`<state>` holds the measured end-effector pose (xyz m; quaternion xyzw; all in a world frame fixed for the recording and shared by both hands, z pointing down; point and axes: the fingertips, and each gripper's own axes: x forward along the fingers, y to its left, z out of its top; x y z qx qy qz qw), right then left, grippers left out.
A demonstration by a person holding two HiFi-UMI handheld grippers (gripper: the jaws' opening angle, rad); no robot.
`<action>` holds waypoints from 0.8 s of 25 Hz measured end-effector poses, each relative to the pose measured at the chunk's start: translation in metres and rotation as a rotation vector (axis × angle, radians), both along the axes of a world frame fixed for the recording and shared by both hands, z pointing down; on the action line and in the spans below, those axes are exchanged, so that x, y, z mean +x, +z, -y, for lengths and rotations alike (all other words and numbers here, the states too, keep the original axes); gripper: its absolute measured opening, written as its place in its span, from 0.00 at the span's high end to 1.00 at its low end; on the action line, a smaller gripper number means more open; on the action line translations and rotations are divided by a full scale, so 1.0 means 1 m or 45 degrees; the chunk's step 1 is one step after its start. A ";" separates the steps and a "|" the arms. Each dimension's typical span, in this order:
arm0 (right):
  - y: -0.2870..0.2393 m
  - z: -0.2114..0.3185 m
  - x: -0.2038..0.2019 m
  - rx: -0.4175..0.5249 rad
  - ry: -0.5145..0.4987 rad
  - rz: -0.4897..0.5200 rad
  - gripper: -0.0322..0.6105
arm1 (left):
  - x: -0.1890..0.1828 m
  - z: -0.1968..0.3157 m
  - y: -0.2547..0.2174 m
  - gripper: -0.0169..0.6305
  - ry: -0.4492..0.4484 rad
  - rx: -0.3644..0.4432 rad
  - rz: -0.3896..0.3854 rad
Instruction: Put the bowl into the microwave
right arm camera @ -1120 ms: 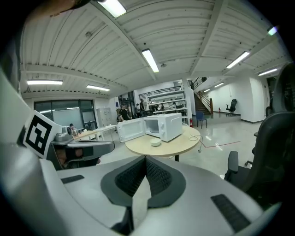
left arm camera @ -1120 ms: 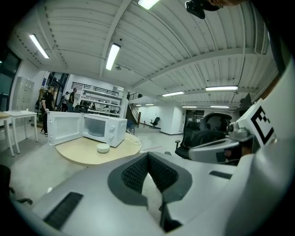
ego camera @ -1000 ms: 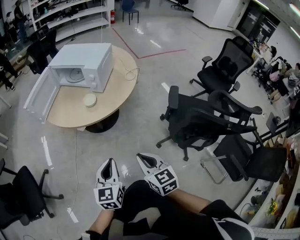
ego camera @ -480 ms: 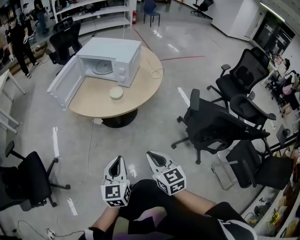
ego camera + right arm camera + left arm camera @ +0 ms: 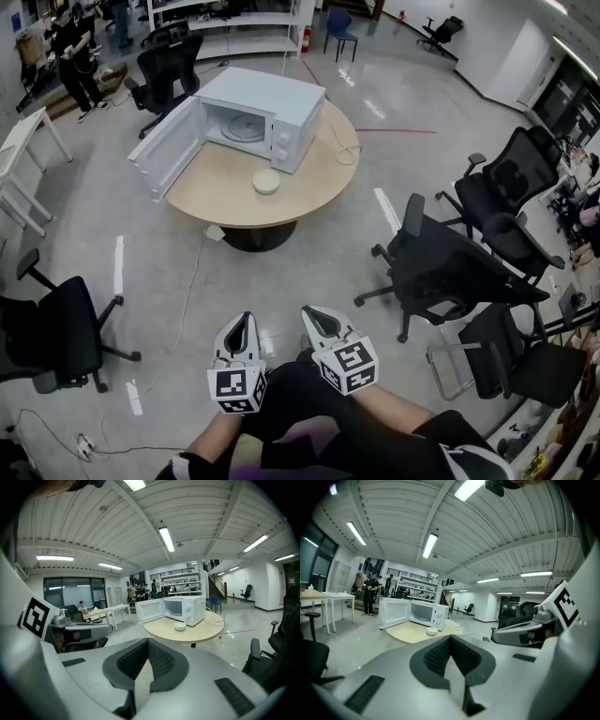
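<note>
Far ahead on the round counter [image 5: 220, 195] sits the bowl [image 5: 266, 181]. It is small, pale and round, so it has no long side. It rests just in front of the white microwave [image 5: 272, 117], near the button side, and does not touch it. The microwave door [image 5: 167, 150] hangs wide open to the left, and the inside looks empty.

Both grippers are low and close to the person's body, well apart from the counter. The left gripper [image 5: 241, 323] has its fingers pressed together with nothing between them. The right gripper [image 5: 317, 319] is the same, fingers together and empty.

The bowl lies straight ahead of both grippers, a bit more on the left gripper's side. I think the left one is a little nearer, but it is close. Bare floor [image 5: 281, 281] lies between the person and the counter, so there is room to walk up. A thin cable [image 5: 187, 291] runs along the floor on the left, and someone could trip on it. A black chair [image 5: 450, 272] stands on the right and another chair [image 5: 47, 328] on the left, both off the straight path.

The bowl is near the counter's front edge, so it looks easy to reach. The open door sticks out past the counter on the left, so I think coming from the middle or right is safer. The fingers must spread before they can take the bowl.
</note>
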<state>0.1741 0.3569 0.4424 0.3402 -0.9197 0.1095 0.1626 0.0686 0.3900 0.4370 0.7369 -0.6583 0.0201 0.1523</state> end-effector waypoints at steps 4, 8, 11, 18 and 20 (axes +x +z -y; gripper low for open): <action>0.011 0.008 -0.006 -0.028 -0.023 -0.001 0.93 | -0.010 0.003 0.008 0.90 -0.044 -0.022 0.002; 0.015 0.023 -0.018 -0.045 -0.053 0.015 0.93 | -0.021 0.012 0.013 0.90 -0.089 -0.045 0.013; 0.016 0.038 -0.027 -0.057 -0.080 0.026 0.93 | -0.027 0.025 0.013 0.90 -0.106 -0.060 0.029; 0.022 0.098 -0.042 -0.077 -0.101 0.036 0.93 | -0.039 0.079 0.018 0.90 -0.130 -0.095 0.054; 0.022 0.117 -0.044 -0.083 -0.098 0.044 0.93 | -0.040 0.098 0.018 0.90 -0.125 -0.102 0.059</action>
